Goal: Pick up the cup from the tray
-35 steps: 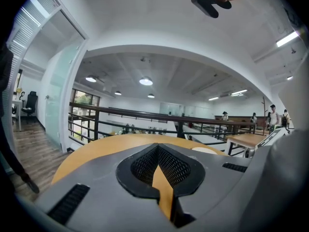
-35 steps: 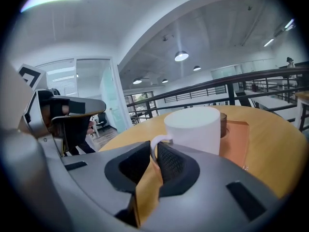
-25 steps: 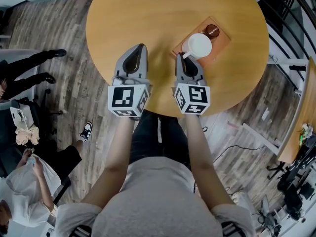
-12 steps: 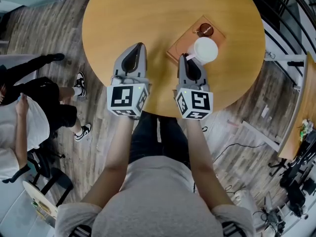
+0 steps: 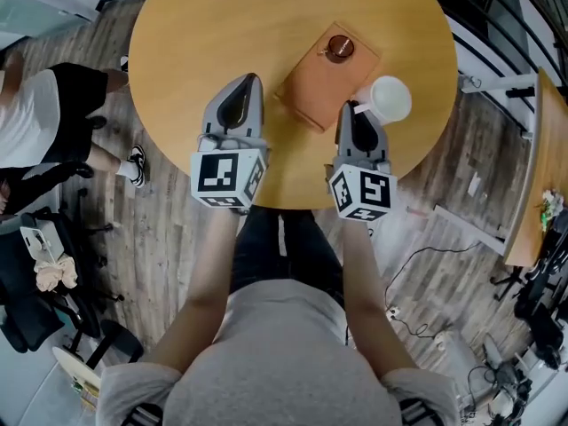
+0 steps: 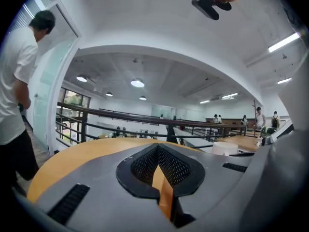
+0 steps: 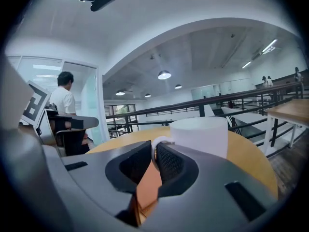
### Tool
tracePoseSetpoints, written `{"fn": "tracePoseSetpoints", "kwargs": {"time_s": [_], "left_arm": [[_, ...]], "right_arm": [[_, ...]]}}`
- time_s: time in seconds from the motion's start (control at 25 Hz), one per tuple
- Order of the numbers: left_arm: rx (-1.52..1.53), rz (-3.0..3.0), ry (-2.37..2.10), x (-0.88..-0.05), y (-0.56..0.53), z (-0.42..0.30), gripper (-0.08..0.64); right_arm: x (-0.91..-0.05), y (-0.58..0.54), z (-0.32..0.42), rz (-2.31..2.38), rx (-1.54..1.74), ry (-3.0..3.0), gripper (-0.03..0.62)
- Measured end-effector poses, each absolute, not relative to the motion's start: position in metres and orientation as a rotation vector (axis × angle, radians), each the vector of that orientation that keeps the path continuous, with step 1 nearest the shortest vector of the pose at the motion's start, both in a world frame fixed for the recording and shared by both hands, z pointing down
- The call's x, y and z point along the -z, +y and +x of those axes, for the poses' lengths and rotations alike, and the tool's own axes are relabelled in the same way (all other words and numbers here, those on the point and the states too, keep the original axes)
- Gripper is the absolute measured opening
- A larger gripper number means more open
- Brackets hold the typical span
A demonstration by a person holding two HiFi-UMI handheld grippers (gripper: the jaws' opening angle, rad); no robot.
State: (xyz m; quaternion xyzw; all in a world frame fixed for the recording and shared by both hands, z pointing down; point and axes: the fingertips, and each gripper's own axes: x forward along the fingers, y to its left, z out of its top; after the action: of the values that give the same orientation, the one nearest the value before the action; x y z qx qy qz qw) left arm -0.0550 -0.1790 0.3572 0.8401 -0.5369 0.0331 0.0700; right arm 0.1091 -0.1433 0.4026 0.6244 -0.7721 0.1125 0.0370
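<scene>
The white cup (image 5: pixel 390 98) is off the wooden tray (image 5: pixel 318 85), just to the tray's right and over the table's right side. My right gripper (image 5: pixel 359 112) is shut on the cup's handle. In the right gripper view the handle sits pinched between the dark pads of that gripper (image 7: pixel 153 151), and the cup's body (image 7: pixel 200 135) stands upright just beyond. A small brown object (image 5: pixel 339 48) remains at the tray's far end. My left gripper (image 5: pixel 240 103) hovers over the table left of the tray, shut and empty (image 6: pixel 158 153).
The round wooden table (image 5: pixel 222 34) has its near edge under both grippers. A person in a white shirt (image 5: pixel 31 114) stands at the left by a chair (image 5: pixel 27 282). Another tabletop (image 5: pixel 541 193) lies at the right, with a railing behind.
My right gripper has carried the cup to the right, off the tray and toward the table's right edge. The left gripper has barely shifted. The person at the left has walked further back.
</scene>
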Motion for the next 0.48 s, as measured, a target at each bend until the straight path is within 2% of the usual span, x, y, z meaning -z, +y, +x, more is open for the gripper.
{"fn": "tracePoseSetpoints", "kwargs": {"time_s": [0.48], "left_arm": [[-0.108,2.576,-1.573,-0.353,-0.175,-0.030,0.006]], "right_arm": [[-0.447,-0.130,0.158,2.022,-0.472,-2.255,0.032]]}}
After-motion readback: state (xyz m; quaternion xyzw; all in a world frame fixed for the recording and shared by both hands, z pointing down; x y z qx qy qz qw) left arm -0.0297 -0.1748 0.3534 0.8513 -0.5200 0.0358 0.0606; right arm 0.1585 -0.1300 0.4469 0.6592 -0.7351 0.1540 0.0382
